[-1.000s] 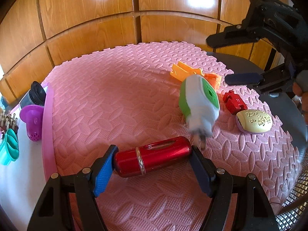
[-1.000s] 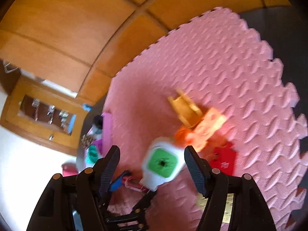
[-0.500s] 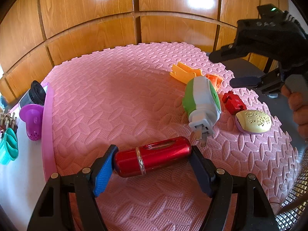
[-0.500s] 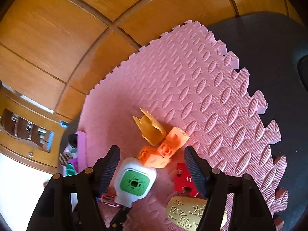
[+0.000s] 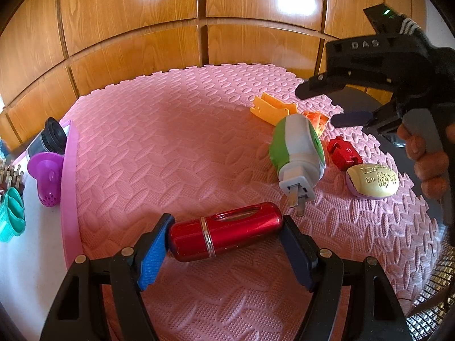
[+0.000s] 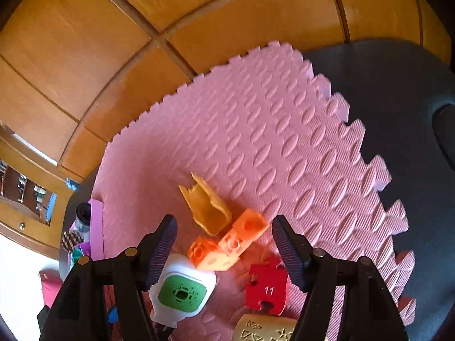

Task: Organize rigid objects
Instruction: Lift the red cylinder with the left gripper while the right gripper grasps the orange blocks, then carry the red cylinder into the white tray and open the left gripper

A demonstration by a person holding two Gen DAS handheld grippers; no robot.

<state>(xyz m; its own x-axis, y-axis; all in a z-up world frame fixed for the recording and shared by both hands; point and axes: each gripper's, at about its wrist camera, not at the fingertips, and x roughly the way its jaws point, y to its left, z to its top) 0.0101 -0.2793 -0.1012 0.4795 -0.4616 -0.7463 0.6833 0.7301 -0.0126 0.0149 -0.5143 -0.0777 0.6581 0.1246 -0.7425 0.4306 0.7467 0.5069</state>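
My left gripper (image 5: 227, 226) is shut on a glossy red cylinder (image 5: 227, 233), gripped end to end, low over the pink foam mat (image 5: 170, 142). A green-and-white plug-in device (image 5: 298, 150) lies on the mat behind it, prongs toward me. My right gripper (image 5: 327, 105) hovers open above the right side of the mat, held by a hand. In the right wrist view the right gripper (image 6: 224, 227) has nothing between its fingers. Below it lie the plug device (image 6: 182, 289), orange blocks (image 6: 230, 244), a yellow piece (image 6: 206, 207) and a red puzzle piece (image 6: 267, 287).
A cream oval with a purple base (image 5: 372, 180) sits at the mat's right edge. Left of the mat stands a pink tray rim (image 5: 69, 184) with a purple cup (image 5: 47, 176), a teal item (image 5: 11, 216) and a grey-black cylinder (image 5: 49, 139). Wood panels rise behind; dark tabletop (image 6: 398, 99) to the right.
The plug device came to rest on the mat, clear of the right gripper, which rose and pulled back to the right. The left gripper and red cylinder stayed put.
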